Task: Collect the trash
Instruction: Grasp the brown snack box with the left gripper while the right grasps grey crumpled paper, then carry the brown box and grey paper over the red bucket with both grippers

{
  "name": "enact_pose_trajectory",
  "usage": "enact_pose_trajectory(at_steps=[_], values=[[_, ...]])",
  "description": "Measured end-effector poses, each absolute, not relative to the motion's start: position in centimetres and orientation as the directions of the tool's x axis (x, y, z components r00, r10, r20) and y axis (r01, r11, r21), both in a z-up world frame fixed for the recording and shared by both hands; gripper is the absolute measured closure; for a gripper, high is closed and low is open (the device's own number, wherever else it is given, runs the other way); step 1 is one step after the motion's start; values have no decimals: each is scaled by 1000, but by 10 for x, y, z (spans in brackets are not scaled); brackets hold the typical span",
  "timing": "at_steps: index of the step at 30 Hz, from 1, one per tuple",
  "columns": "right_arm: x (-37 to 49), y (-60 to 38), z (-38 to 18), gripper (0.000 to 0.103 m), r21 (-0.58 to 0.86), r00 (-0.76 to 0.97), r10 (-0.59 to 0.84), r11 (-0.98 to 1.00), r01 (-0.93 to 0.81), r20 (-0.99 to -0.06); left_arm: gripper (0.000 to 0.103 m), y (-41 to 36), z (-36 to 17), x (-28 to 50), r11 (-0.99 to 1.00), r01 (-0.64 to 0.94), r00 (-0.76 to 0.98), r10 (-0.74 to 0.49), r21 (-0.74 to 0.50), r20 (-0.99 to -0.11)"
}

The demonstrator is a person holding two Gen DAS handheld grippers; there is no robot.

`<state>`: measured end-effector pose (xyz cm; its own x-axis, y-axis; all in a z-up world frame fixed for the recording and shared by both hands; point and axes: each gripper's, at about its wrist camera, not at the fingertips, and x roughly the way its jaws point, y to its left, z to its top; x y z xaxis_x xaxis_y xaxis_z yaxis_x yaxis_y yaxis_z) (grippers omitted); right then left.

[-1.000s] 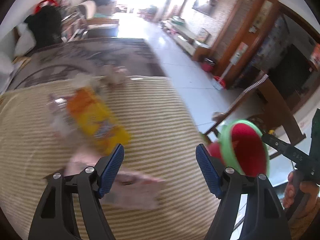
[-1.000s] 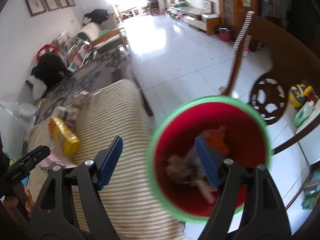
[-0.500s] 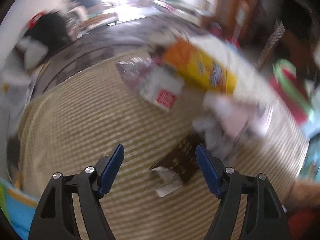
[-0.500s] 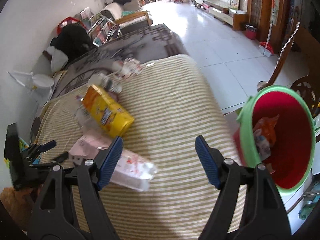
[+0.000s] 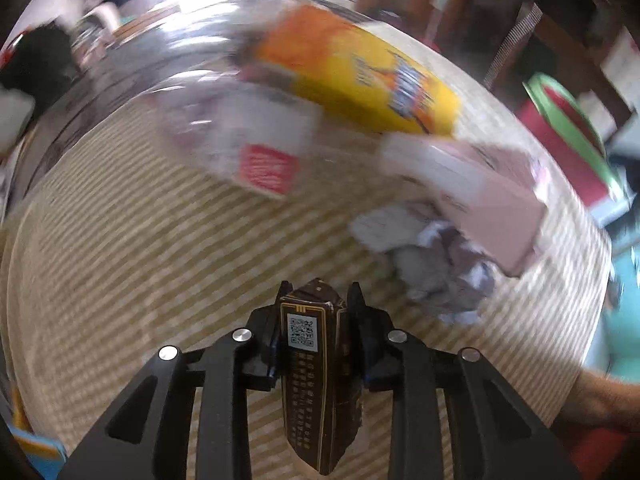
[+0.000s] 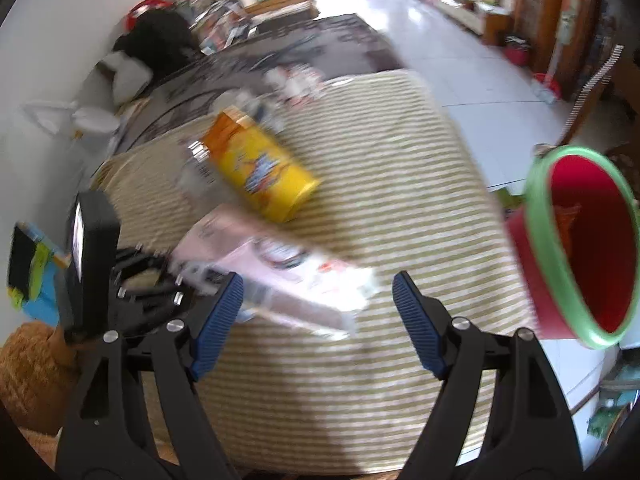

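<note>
While the right gripper [image 6: 316, 316] was held spread and empty above the pink packet [image 6: 276, 280], the left gripper [image 5: 316, 312], wide open a second earlier, was closing its fingers on the brown wrapper [image 5: 318, 364] over the striped table [image 5: 132, 264], so the red bin [image 6: 588, 240] could be approached next.

Both wrist views, blurred, share the striped tabletop [image 5: 120, 240].

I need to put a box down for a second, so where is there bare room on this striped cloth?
The striped cloth lies bare between the yellow canister and the red bin, and along the near edge below the right gripper. It is crowded around the pink box, crumpled paper and clear wrapper.
</note>
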<state>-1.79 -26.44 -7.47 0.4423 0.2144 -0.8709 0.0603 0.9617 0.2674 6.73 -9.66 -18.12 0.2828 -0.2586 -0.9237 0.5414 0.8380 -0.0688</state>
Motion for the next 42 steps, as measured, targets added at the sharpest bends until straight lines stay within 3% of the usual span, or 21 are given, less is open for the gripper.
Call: enact_pose_trajectory(at_steps=[5,11,14,18,21,26,32,42], values=[[-8,-218,-112,60,419,287,413,907,-42,-864,78,-54,-161,76,914,377,339,-284,-147,-897],[17,-190,-139,60,279,285,275,960,-28,-918,76,-30,-148,77,940,290,369,-285,-182,-885],[30,-179,-137,50,203,338,201,979,-32,-919,76,-21,-153,69,942,262,369,-298,-209,-880],[45,-167,-144,47,144,361,152,988,-50,-920,76,-18,-157,66,943,244,358,-303,-225,-883],[52,-158,-146,57,92,365,115,993,-79,-924,76,-22,-159,59,943,250,363,-301,-219,-882],[46,-162,-136,72,140,372,170,984,-106,-912,76,-20,-155,58,948,238,378,-292,-213,-879],[24,-162,-100,72,185,433,238,969,-162,-869,75,-22,-138,51,959,256,434,-227,-122,-872],[10,-199,-39,72,254,583,276,959,-121,-764,75,-27,-106,47,968,237,499,-193,-80,-845]])
